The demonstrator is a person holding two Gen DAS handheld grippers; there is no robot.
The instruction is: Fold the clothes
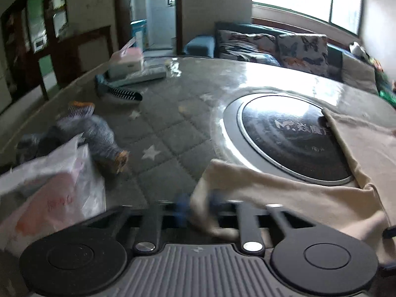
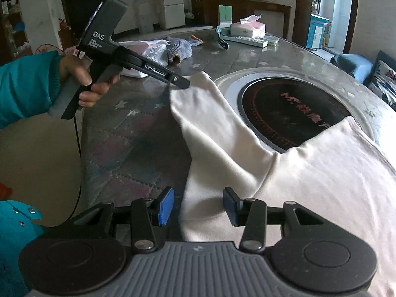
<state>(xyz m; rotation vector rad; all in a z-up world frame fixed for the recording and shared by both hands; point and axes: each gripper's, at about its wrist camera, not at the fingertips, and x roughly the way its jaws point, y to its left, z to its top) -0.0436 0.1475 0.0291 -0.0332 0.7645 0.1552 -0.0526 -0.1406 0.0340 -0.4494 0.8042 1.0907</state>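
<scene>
A cream long-sleeved top [image 2: 321,173] lies across the near right part of the round table, partly over the dark hob disc [image 2: 297,113]. Its sleeve [image 2: 217,123] stretches up and left, lifted at the cuff. My left gripper [image 2: 182,84], held by a hand [image 2: 84,79] in a teal sleeve, is shut on that cuff. In the blurred left wrist view the cuff [image 1: 205,210] sits pinched between the blue pads of the left gripper [image 1: 199,206]. My right gripper [image 2: 198,206] is open, its blue pads [image 2: 165,206] straddling the top's near edge low over the table.
A white plastic bag [image 1: 57,188] and a grey-blue knitted piece [image 1: 99,133] lie on the table's left side. A tissue box [image 2: 247,28] and a black comb [image 2: 221,42] sit at the far edge. A sofa with butterfly cushions [image 1: 297,49] stands behind the table.
</scene>
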